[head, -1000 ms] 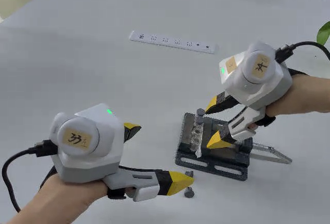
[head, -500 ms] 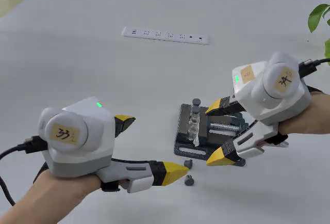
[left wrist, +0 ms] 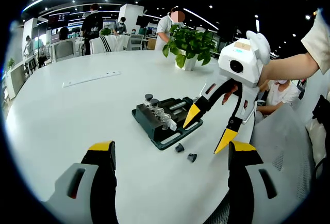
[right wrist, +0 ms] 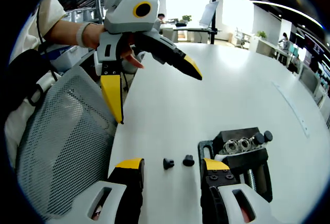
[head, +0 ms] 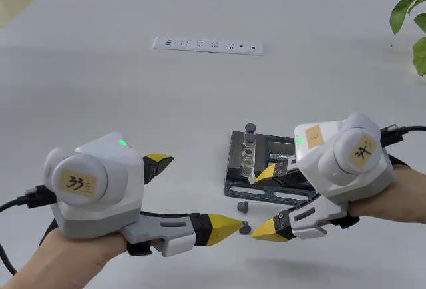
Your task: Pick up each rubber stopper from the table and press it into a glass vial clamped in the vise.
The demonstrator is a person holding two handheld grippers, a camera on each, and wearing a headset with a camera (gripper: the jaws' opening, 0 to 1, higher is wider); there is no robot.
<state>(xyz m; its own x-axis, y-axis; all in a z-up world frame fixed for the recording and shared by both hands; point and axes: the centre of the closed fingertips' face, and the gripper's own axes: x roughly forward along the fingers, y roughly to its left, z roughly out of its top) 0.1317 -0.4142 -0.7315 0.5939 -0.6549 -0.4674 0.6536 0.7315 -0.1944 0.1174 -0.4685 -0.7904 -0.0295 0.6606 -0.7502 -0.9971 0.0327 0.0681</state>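
Left gripper point(head: 198, 192) and right gripper point(head: 258, 204) gaped wide, both empty; two small dark-grey rubber stoppers point(head: 242, 206) lay on the white table point(head: 133, 102), just nearside of the black metal vise point(head: 236, 184) clamping clear glass vials point(head: 247, 159).

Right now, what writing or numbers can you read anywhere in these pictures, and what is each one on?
"33", then a mark too blurred to read: tan label on the left gripper.
Handwriting, turned and unreadable: tan sticker on the right gripper.
Smaller sticker beside it: nothing readable.
Power strip: markings too small to read.
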